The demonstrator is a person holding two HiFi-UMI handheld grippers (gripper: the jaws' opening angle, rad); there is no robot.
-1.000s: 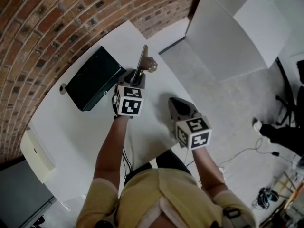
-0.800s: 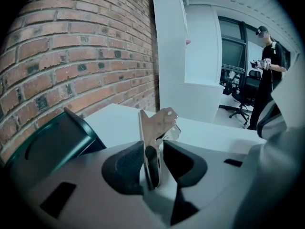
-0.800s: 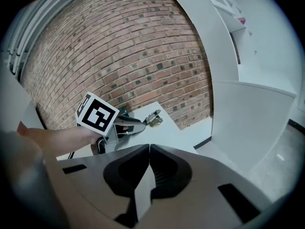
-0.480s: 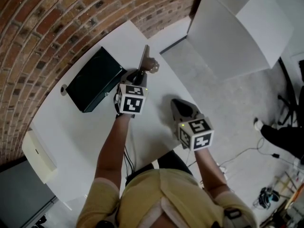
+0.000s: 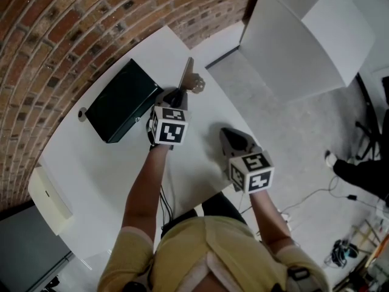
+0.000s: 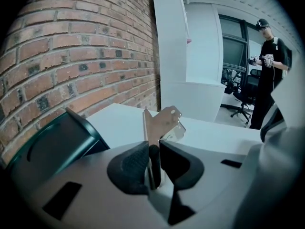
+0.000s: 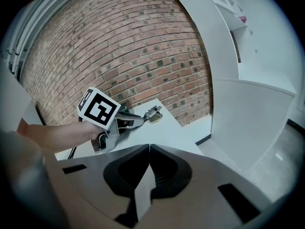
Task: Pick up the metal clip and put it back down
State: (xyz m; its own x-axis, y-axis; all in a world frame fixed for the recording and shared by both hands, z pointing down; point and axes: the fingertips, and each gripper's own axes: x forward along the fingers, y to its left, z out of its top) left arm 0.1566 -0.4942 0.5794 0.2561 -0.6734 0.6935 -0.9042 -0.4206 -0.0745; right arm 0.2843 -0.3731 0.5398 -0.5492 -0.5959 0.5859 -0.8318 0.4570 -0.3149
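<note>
The metal clip [image 5: 189, 78] stands on edge on the white table [image 5: 103, 169], near its far corner. In the left gripper view its flat handles [image 6: 164, 123] rise between the jaws. My left gripper [image 5: 176, 96] has just been closing, and its pads [image 6: 136, 168] now press on the clip's handles from both sides. The right gripper view shows the same grip from the side, with the clip [image 7: 153, 113] sticking out past the left gripper [image 7: 126, 120]. My right gripper [image 5: 226, 135] hovers over the table's near right edge, shut with nothing in it [image 7: 149, 149].
A dark green box [image 5: 118, 99] lies left of the clip, by the brick wall. A cream box [image 5: 45, 199] sits at the table's left end. White cabinets [image 5: 298, 35] stand beyond the table. A person [image 6: 269, 56] stands far off in the room.
The left gripper's jaws have narrowed onto the clip's handles. Both hands stay almost where they were, and the clip's far end has shifted slightly.
</note>
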